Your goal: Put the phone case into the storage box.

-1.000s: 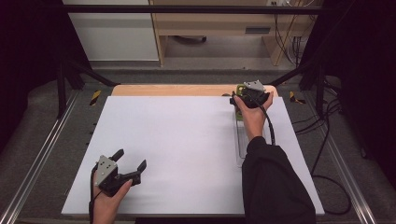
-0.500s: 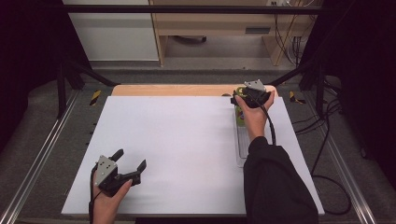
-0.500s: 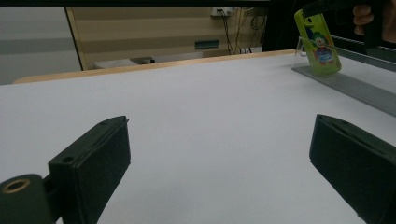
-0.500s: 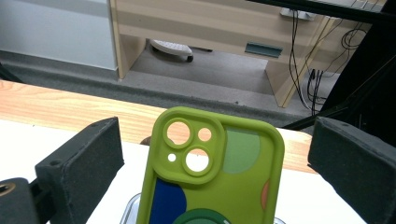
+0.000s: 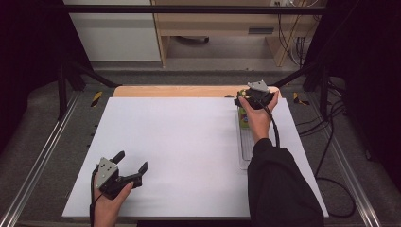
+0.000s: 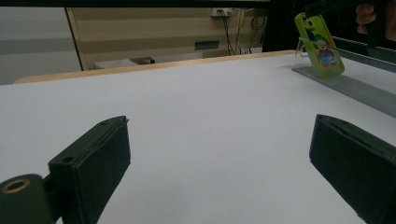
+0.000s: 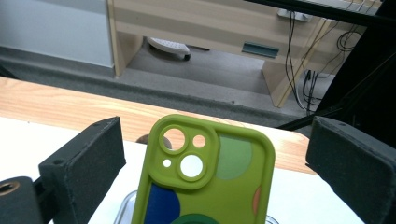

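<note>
The right gripper (image 5: 249, 96) has its jaws standing apart on either side of a green phone case (image 7: 205, 175), with a clear gap between each pad and the case's side edges, so nothing is clamped; the jaws have just been closing a little toward it. In the right gripper view the case stands upright between the jaws, its camera cut-outs toward the lens and its top edge level with the pads' upper parts. In the left gripper view the same case (image 6: 320, 44) leans back slightly on a clear stand (image 6: 345, 84), a long transparent tray that runs along the table's right side. From the high view this spot sits at the far right corner of the white table (image 5: 179, 142), just short of the wooden strip (image 5: 170, 91) along its far edge, so the right gripper has little room beyond it and to its right.

The left gripper (image 5: 128, 166) rests low near the table's front left corner with its jaws wide apart and nothing between them. Bare white surface stretches ahead of it and across to the stand, well apart from the case. Metal rails (image 5: 42, 156) border the table on both sides, and cables (image 5: 331, 151) lie on the floor to the right.
</note>
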